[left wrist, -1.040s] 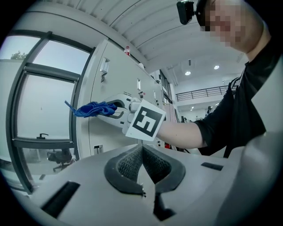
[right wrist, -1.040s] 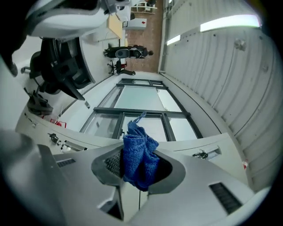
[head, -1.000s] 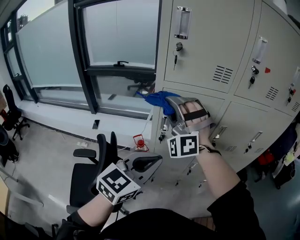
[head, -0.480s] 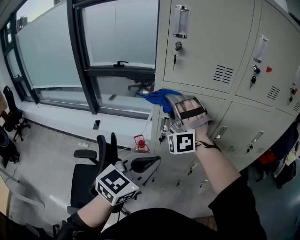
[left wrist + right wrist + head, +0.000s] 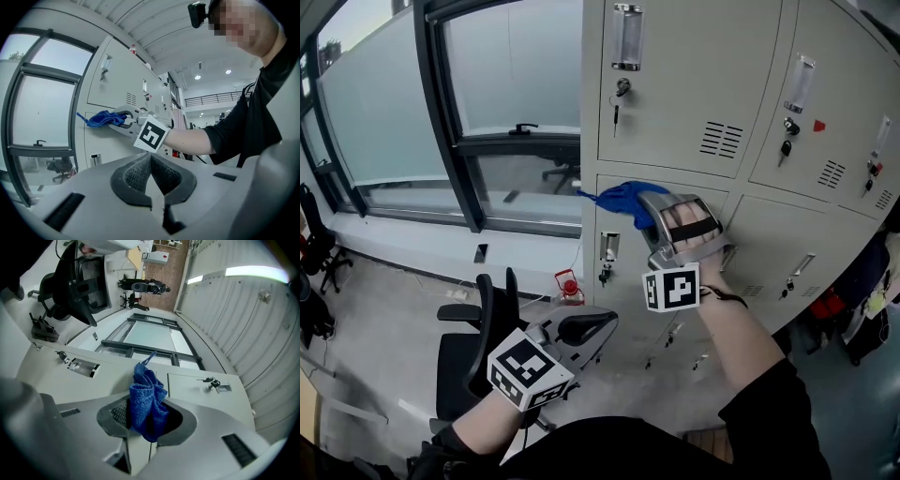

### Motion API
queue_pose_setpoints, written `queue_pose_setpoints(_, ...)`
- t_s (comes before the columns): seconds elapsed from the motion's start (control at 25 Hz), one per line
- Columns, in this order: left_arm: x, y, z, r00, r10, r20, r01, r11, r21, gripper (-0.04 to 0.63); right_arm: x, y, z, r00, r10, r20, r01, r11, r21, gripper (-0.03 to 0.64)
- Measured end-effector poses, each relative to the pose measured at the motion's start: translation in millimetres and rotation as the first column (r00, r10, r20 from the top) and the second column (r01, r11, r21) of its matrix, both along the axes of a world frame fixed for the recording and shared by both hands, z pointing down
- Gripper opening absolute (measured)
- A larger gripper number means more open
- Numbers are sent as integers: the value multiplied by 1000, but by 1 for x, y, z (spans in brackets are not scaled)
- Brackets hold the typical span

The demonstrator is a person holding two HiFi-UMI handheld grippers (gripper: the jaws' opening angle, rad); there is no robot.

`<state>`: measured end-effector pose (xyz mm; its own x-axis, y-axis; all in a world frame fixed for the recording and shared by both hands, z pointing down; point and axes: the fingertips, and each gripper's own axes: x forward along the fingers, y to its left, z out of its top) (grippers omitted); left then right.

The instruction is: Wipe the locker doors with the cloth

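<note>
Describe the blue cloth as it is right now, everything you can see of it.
The blue cloth is a small terry-like rag, bunched and crumpled, not spread flat. The right gripper has its fingers shut on the bundle's lower part. Folds bulge out beyond them, and one thin corner sticks out furthest. In the head view it sits near the top edge of a locker door, seemingly pressed against it. Nothing else touches it.

Black sleeves (image 5: 761,405); grey left gripper (image 5: 151,169) and right gripper (image 5: 145,414) (black-and-white marker cubes (image 5: 530,367)), dark ribbed pads (image 5: 133,173).
</note>
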<state>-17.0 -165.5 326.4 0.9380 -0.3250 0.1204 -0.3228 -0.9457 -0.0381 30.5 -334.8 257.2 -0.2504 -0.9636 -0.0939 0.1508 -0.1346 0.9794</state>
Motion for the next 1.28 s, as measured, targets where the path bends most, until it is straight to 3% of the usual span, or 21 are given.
queue_pose_setpoints(0.52,69,15,-1,994,105,6,-105,995,-4,8,113,28,-5,993,111,26,-111,994,0,101)
queue_pose_setpoints(0.8,93,23,-3,990,139,16,-139,990,2,8,150,37,-5,987,156,35,-156,988,-5,103)
queue_pose_setpoints(0.96,90,27,-4,991,134,8,-134,991,3,8,127,41,-6,994,90,58,-89,996,-6,103)
queue_pose_setpoints(1.28,45,28,-12,998,58,-23,-58,998,13,8,-5,20,9,994,-92,56,94,995,-39,103)
